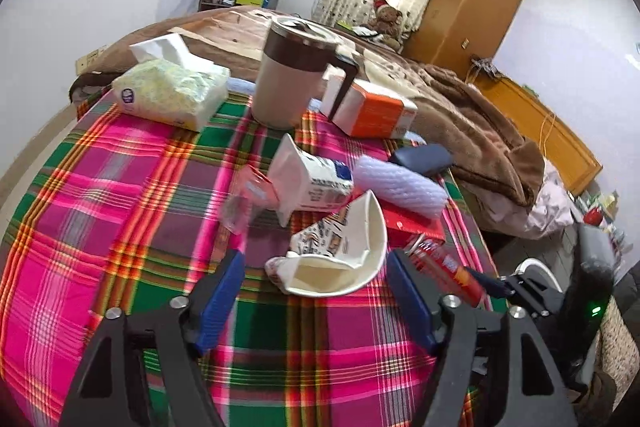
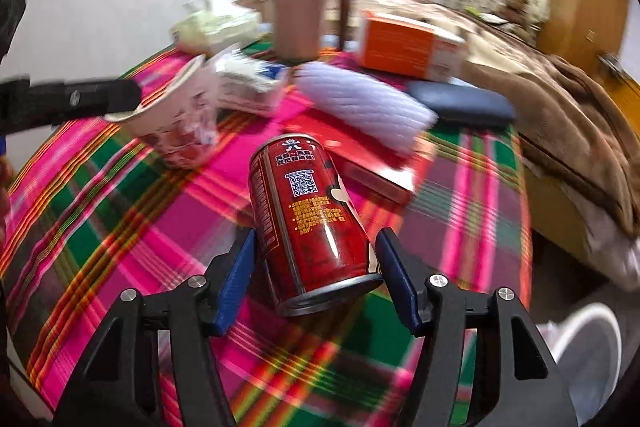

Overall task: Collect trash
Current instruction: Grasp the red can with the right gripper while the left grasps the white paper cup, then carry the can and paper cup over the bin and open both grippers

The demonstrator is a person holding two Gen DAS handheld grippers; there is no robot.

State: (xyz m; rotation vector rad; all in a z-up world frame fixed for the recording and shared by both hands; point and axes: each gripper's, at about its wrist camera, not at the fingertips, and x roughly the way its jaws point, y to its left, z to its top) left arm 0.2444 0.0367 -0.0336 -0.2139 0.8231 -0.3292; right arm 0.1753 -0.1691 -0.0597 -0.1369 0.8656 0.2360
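Covering table (image 1: 100, 211): bright plaid cloth.

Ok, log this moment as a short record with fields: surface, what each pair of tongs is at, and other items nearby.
surface: plaid tablecloth
left tongs: open, around crushed paper cup, pads not touching
right tongs: open, red can between them, gaps both sides
nearby: milk carton, tissue pack, lidded mug, orange box
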